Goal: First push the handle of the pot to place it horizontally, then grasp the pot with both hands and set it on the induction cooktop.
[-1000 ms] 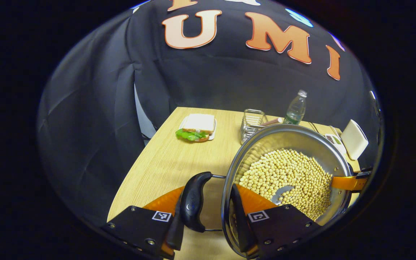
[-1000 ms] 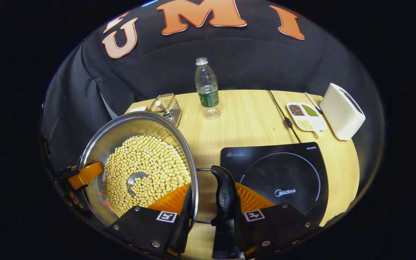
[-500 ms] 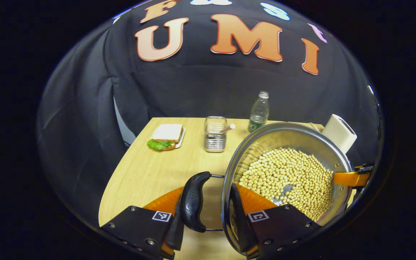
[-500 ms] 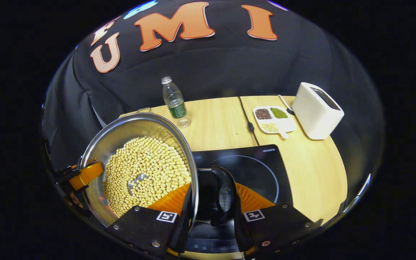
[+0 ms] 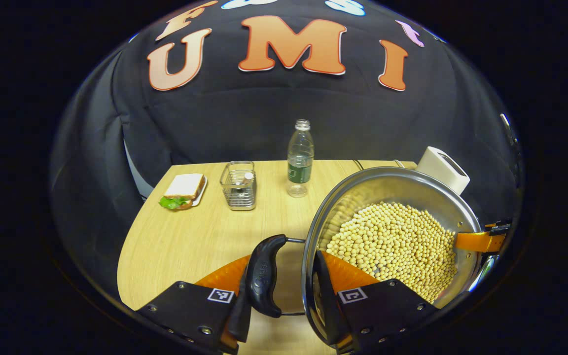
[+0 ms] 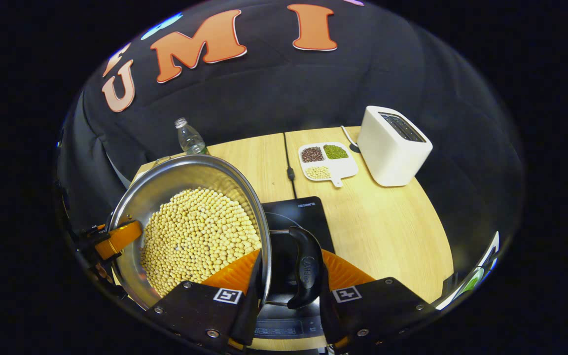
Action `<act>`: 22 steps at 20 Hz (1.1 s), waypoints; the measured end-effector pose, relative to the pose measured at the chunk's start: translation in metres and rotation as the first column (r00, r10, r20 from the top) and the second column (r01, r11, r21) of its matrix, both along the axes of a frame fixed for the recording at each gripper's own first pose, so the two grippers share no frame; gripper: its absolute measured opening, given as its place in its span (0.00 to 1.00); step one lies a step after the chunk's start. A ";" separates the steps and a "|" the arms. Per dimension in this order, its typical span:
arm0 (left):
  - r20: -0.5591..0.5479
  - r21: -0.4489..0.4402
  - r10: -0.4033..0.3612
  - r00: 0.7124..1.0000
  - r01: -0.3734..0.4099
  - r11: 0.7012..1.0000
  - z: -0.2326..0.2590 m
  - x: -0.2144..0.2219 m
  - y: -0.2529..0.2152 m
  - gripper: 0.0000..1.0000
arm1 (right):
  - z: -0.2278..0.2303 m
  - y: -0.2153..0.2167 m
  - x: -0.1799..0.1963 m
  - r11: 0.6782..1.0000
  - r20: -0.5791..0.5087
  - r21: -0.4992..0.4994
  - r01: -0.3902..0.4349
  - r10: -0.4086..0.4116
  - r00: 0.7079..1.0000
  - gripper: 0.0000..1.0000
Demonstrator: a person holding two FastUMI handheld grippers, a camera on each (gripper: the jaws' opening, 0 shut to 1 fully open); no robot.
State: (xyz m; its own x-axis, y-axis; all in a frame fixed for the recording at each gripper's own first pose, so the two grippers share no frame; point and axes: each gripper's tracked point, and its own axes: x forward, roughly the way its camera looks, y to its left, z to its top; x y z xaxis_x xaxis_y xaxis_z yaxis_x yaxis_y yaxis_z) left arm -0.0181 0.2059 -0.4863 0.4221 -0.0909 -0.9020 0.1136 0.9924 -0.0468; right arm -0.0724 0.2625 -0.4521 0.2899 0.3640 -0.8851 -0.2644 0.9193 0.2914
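Observation:
A steel pot [image 5: 392, 187] full of soybeans [image 5: 397, 241] is held between both grippers. My left gripper [image 5: 281, 291] is shut on its side, one finger outside the black handle [image 5: 263, 276], the other inside the rim. In the right gripper view the pot [image 6: 180, 177] sits at the left. There my right gripper [image 6: 288, 291] is shut the same way across the other black handle [image 6: 308, 273]. The black induction cooktop [image 6: 303, 217] lies under that handle and the pot's near side. I cannot tell whether the pot touches it. Each gripper also appears across the pot, the right gripper [image 5: 479, 240] and the left gripper [image 6: 116, 239].
On the wooden table [image 5: 190, 241] stand a sandwich on a plate [image 5: 183, 190], a wire basket [image 5: 238, 185] and a water bottle [image 5: 300, 153]. A white toaster [image 6: 395, 145], a divided dish of beans [image 6: 326, 160] and a black cable [image 6: 288, 162] lie behind the cooktop.
Both grippers carried the pot to the right, from beside the cooktop to over it. The beans shifted and covered the bare patch of the pot's bottom.

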 end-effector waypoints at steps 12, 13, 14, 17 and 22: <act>-0.090 -0.014 -0.021 0.996 0.020 1.000 -0.004 0.010 0.009 0.61 | -0.040 -0.047 0.024 1.000 -0.035 -0.019 0.013 -0.013 0.999 0.52; -0.097 -0.010 -0.021 0.995 0.021 1.000 -0.006 0.006 0.005 0.61 | -0.046 -0.048 0.025 1.000 -0.042 -0.016 0.009 -0.010 0.999 0.52; -0.104 -0.005 -0.022 0.994 0.021 1.000 -0.007 0.005 0.004 0.61 | -0.051 -0.048 0.026 1.000 -0.049 -0.014 0.007 -0.007 0.999 0.52; -0.123 0.004 -0.021 0.992 0.022 1.000 -0.015 0.003 -0.003 0.61 | -0.060 -0.044 0.027 1.000 -0.063 -0.010 0.001 -0.001 0.998 0.52; -0.162 0.017 -0.020 0.986 0.024 1.000 -0.024 -0.001 -0.007 0.61 | -0.083 -0.036 0.025 1.000 -0.100 -0.012 -0.008 0.006 0.995 0.52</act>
State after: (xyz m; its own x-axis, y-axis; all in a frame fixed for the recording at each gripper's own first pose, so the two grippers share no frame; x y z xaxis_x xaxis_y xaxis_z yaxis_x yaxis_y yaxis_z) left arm -0.0195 0.1986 -0.5108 0.2681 -0.0807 -0.9600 0.1278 0.9907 -0.0476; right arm -0.0473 0.2266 -0.5356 0.1975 0.3549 -0.9138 -0.2410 0.9211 0.3056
